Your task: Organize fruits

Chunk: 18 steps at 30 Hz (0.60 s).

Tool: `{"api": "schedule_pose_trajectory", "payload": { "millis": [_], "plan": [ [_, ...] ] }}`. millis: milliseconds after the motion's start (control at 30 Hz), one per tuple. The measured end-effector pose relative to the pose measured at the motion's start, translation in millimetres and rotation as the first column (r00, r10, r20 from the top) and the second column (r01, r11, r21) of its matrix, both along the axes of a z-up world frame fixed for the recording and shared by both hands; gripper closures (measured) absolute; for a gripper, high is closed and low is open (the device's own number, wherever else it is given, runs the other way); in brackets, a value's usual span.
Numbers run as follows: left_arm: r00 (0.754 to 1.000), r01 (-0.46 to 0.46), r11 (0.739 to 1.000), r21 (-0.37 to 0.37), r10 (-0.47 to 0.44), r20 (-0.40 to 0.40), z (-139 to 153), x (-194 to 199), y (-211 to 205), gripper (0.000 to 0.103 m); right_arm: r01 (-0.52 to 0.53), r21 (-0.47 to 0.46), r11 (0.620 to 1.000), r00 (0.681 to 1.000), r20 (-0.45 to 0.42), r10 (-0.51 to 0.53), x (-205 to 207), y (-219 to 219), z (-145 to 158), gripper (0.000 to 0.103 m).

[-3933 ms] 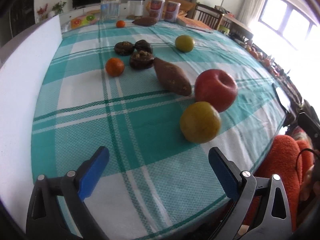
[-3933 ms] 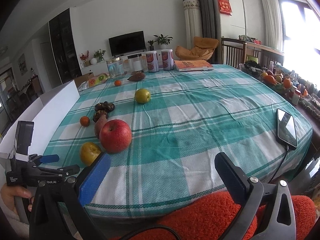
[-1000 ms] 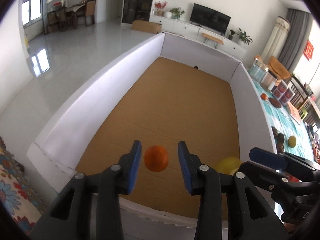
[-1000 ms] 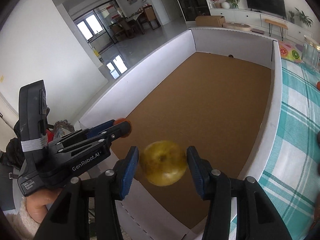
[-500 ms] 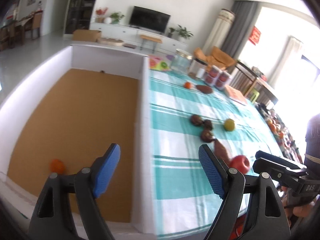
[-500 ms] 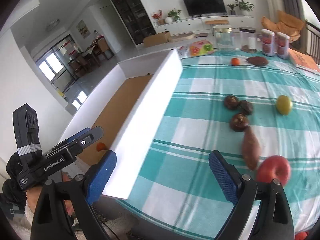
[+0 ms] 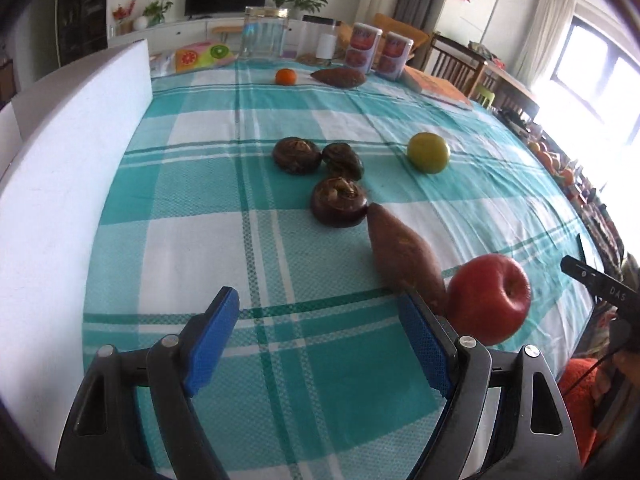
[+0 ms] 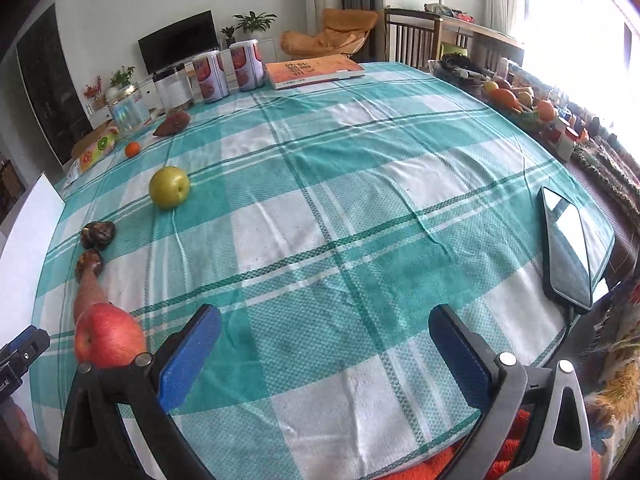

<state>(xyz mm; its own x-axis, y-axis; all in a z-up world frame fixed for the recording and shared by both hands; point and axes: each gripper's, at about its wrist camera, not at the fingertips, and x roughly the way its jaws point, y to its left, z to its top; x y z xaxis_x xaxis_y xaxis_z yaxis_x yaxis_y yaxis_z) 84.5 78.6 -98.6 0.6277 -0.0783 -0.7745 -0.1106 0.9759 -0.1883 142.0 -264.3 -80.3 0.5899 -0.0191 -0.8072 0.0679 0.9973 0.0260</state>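
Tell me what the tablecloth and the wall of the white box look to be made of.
Tablecloth: woven fabric, matte; a checked weave texture and soft creases show. White box wall: smooth, matte, thick flat-topped board, likely foam board or coated cardboard; the look alone doesn't settle it.

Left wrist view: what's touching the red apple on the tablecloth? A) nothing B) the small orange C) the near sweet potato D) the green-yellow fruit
C: the near sweet potato lies with its lower end against the red apple, while the green-yellow fruit and the small orange sit well apart, farther up the tablecloth.
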Motion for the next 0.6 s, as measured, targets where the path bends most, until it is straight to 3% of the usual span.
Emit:
{"api": "schedule_pose_trajectory", "payload": {
  "millis": [100, 200, 400, 600],
  "plan": [
    [0.999, -0.050, 0.999, 0.016, 0.050, -0.008, -14, 15, 10, 0.019, -0.025, 0.047, 0.999, 0.996, -0.083, 0.029, 18, 1, -19, 0.000],
    [0.996, -0.088, 0.996, 0.022, 0.087, 0.005, -21, 23, 19, 0.019, -0.054, -0.013, 0.998, 0.993, -0.110, 0.052, 39, 9, -28, 0.000],
    [0.996, -0.091, 0.994, 0.059, 0.091, 0.018, -24, 26, 19, 0.016, -0.023, -0.051, 0.998, 0.998, -0.060, 0.020, 58, 16, -39, 0.000],
    [0.997, -0.073, 0.992, 0.104, 0.074, -0.003, -26, 31, 13, 0.011, 0.029, -0.008, 1.000, 0.998, -0.056, -0.030, 63, 4, -43, 0.000]
  ]
}}
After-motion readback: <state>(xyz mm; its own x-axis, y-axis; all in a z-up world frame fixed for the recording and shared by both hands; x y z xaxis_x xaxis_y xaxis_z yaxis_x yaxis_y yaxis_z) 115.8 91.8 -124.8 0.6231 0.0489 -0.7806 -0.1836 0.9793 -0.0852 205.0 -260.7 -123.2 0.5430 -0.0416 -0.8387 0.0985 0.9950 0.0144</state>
